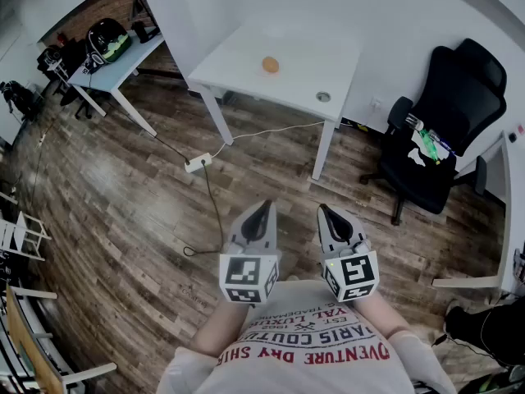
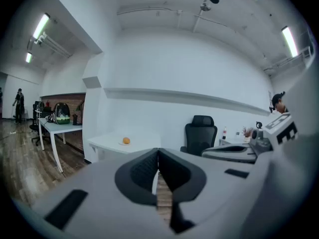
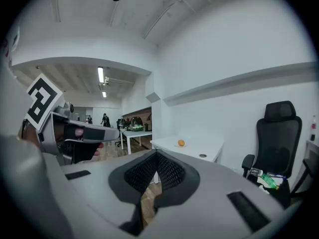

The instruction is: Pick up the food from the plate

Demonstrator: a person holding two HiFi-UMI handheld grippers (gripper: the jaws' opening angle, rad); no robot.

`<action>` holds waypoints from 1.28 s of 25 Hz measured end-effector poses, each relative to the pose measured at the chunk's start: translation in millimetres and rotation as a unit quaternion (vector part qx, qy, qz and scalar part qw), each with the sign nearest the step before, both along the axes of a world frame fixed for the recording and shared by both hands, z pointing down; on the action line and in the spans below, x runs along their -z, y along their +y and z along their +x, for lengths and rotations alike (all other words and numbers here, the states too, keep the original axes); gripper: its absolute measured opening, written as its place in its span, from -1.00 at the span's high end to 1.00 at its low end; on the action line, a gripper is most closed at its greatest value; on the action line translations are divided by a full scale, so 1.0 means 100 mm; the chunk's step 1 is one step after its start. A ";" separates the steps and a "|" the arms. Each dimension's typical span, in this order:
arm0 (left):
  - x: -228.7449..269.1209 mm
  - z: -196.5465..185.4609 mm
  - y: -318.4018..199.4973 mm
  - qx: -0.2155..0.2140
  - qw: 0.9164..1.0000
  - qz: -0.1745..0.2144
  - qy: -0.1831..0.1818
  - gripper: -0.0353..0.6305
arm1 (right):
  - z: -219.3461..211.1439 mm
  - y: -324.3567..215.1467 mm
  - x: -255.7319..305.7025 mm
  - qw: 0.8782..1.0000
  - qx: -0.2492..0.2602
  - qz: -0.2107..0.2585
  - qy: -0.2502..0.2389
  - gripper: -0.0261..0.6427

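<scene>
A round orange food item (image 1: 271, 64) lies on a white plate (image 1: 262, 71) on the white table (image 1: 316, 72) across the room. The same food (image 2: 126, 141) shows far off in the left gripper view, and the food (image 3: 181, 143) shows small in the right gripper view. My left gripper (image 1: 265, 208) and right gripper (image 1: 323, 210) are held side by side close to my chest, over the wood floor, well short of the table. Both have their jaws pressed together with nothing between them.
A black office chair (image 1: 439, 134) with small items on its seat stands right of the table. A white power strip (image 1: 198, 163) and cables lie on the floor in front. Another desk (image 1: 115, 64) with bags stands at the back left. White furniture frames (image 1: 20, 236) line the left edge.
</scene>
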State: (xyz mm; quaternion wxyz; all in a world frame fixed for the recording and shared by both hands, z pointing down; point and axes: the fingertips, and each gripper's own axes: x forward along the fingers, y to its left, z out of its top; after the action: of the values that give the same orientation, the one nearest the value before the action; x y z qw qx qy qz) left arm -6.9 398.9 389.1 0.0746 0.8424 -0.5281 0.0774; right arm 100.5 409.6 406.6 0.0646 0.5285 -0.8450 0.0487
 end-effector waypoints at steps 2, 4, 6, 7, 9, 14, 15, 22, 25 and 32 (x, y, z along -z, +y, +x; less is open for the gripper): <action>0.01 0.02 -0.06 -0.001 1.000 0.001 0.001 0.88 | 0.02 -0.05 0.02 1.000 0.000 0.002 0.001 0.90; 0.01 0.04 -0.10 -0.003 1.000 -0.001 0.005 0.88 | 0.03 -0.09 0.01 1.000 0.000 0.001 0.001 0.90; -0.02 0.06 -0.12 -0.007 1.000 -0.005 0.009 0.88 | 0.04 -0.10 -0.01 1.000 0.001 -0.002 0.000 0.90; -0.03 0.07 -0.13 -0.008 1.000 -0.007 0.010 0.88 | 0.04 -0.11 -0.02 1.000 0.002 -0.003 -0.001 0.90; -0.05 0.08 -0.16 -0.011 1.000 -0.008 0.009 0.88 | 0.05 -0.14 -0.03 1.000 0.002 -0.005 -0.004 0.90; -0.09 0.09 -0.25 -0.016 1.000 -0.014 0.009 0.88 | 0.11 -0.28 -0.05 1.000 -0.010 -0.009 -0.020 0.90; -0.10 0.09 -0.27 -0.016 1.000 -0.015 0.008 0.88 | 0.12 -0.30 -0.06 1.000 -0.012 -0.010 -0.022 0.90; -0.24 -0.03 -0.46 -0.015 0.999 -0.043 0.009 0.88 | 0.05 -0.49 -0.21 0.998 -0.017 -0.044 -0.030 0.90; -0.28 -0.16 -0.64 -0.013 0.999 -0.049 0.012 0.88 | -0.06 -0.68 -0.25 0.998 -0.020 -0.051 -0.031 0.90; -0.30 -0.53 -1.45 -0.038 0.998 -0.054 0.022 0.88 | -0.38 -1.45 -0.28 0.997 -0.051 -0.058 -0.027 0.90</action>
State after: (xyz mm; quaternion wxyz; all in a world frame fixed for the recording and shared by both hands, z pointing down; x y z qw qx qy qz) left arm -59.7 253.8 419.2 0.1288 0.8578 -0.4893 0.0903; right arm 62.1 264.2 434.7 0.0693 0.5645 -0.8144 0.1154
